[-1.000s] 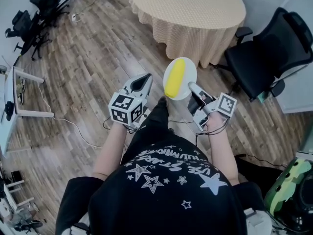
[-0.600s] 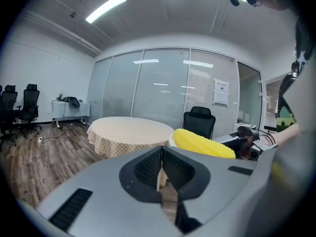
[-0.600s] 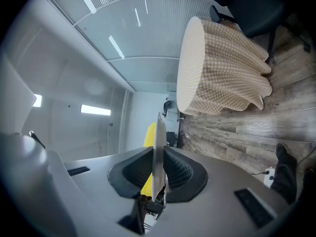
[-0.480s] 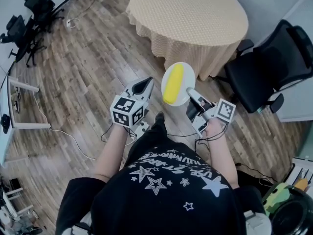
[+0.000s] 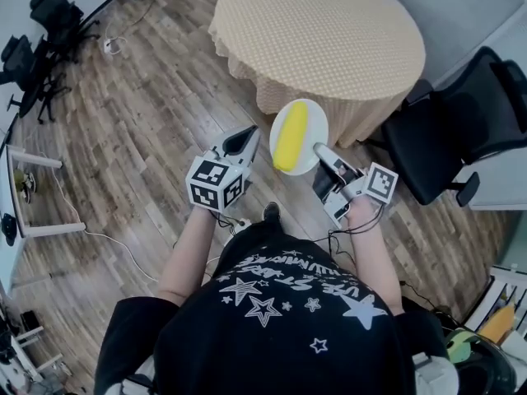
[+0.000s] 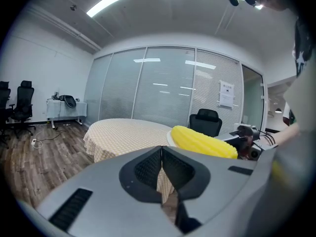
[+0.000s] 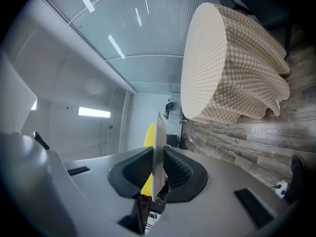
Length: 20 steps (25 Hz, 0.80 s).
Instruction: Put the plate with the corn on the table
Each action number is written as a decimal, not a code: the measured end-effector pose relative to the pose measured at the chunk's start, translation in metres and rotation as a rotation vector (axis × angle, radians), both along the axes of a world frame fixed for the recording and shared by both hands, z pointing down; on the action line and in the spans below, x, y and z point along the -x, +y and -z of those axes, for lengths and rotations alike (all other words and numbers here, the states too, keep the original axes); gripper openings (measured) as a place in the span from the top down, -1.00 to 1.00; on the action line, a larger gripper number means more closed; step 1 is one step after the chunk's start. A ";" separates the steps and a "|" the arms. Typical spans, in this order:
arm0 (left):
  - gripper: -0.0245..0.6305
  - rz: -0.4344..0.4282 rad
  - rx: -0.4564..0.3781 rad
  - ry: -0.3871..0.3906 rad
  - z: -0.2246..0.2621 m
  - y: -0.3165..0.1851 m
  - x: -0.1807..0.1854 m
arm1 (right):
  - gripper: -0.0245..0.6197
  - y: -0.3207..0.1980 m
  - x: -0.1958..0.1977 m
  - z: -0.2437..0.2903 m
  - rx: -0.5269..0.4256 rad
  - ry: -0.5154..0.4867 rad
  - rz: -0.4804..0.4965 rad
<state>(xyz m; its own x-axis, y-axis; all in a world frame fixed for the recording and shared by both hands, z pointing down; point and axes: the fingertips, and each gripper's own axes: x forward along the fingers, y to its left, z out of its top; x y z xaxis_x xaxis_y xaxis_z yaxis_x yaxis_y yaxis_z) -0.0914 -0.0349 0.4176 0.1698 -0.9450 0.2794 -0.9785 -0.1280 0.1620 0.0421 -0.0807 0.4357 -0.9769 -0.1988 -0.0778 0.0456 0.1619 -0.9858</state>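
A white plate with a yellow corn cob on it hangs in the air just short of the round table. My right gripper is shut on the plate's near rim; in the right gripper view the plate shows edge-on between the pads, with the corn behind it. My left gripper is shut and holds nothing, a little left of the plate. In the left gripper view the corn lies to the right, the table beyond.
The table wears a beige checked cloth that hangs down to near the wooden floor. A black office chair stands to the table's right. More black chairs and a white desk are far left. A cable trails on the floor.
The person has stepped toward the table. The plate with the corn, still held by the right gripper, now overlaps the hanging cloth's edge. Both grippers keep their pose.
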 end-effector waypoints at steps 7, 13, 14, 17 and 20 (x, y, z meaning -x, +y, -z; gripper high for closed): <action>0.90 -0.002 0.006 0.020 -0.007 -0.018 0.038 | 0.75 -0.022 0.037 -0.004 0.011 0.007 -0.014; 0.90 -0.012 0.003 0.016 -0.007 -0.033 0.054 | 0.75 -0.035 0.054 -0.003 0.017 -0.006 -0.034; 0.90 -0.013 0.003 0.018 -0.007 -0.034 0.054 | 0.75 -0.037 0.054 -0.004 0.022 -0.003 -0.036; 0.90 -0.017 0.011 0.022 -0.011 -0.036 0.052 | 0.75 -0.042 0.056 -0.009 0.032 0.005 -0.032; 0.90 -0.013 0.024 0.022 -0.017 -0.043 0.055 | 0.75 -0.052 0.062 -0.014 0.034 0.004 -0.021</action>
<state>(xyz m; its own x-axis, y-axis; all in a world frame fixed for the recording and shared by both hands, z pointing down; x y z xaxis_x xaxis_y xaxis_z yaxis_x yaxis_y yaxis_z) -0.1466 -0.0775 0.4348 0.1888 -0.9356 0.2985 -0.9729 -0.1369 0.1864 -0.0197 -0.1327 0.4493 -0.9729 -0.2215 -0.0663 0.0383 0.1287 -0.9909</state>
